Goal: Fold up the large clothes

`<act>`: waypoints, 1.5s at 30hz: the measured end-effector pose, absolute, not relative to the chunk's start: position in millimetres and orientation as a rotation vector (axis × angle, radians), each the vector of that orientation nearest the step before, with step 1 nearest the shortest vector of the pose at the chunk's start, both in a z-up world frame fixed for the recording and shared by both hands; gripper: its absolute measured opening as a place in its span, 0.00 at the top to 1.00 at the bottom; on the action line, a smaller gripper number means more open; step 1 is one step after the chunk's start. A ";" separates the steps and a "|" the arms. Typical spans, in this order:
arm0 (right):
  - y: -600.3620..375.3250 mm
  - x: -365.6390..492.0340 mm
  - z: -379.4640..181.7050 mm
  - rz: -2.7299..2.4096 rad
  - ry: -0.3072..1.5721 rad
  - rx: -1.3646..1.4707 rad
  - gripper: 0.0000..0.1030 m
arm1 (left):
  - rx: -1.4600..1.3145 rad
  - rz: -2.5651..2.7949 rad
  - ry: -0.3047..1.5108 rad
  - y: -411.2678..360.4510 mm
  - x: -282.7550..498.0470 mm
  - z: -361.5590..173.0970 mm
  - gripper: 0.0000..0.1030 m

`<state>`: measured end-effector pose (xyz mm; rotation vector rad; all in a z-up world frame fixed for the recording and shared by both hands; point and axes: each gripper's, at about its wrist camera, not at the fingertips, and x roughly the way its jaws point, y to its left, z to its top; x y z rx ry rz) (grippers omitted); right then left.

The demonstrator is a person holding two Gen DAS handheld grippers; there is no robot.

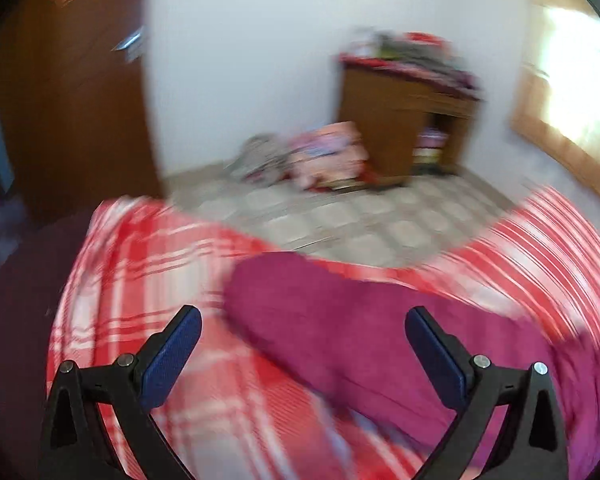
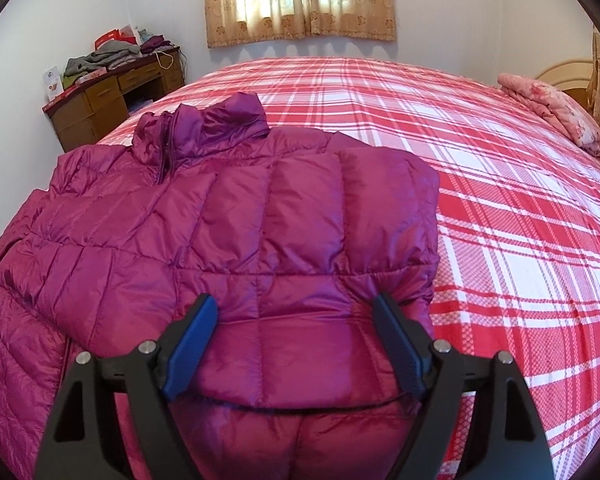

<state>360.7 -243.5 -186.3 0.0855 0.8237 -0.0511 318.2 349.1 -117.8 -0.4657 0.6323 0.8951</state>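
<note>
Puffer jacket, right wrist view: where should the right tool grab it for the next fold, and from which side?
Probably the puffer jacket is best taken at its near folded edge, coming from the near side along the plaid bedspread. That edge lies raised and crosswise between the open right tool fingers; the padded panels further in are smooth and bulky.

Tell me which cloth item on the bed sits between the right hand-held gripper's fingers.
The magenta puffer jacket, quilted and shiny, lies between the open right hand-held gripper. The pink floral bedding lies far off by the headboard.
</note>
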 end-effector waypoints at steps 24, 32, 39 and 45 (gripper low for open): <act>-243.7 361.6 -188.2 -0.056 0.826 0.082 0.19 | -0.314 0.525 0.497 288.5 358.4 -69.1 0.85; -244.7 361.5 -188.2 -0.052 0.822 0.094 0.18 | -0.097 -0.025 0.369 74.9 355.7 -18.1 0.85; -248.7 359.3 -187.5 -0.039 0.809 0.127 0.18 | -0.020 -0.210 0.588 -34.1 361.4 -99.7 0.85; -253.7 358.1 -187.9 -0.023 0.798 0.161 0.18 | -0.058 -0.234 0.834 -40.8 376.9 -159.3 0.74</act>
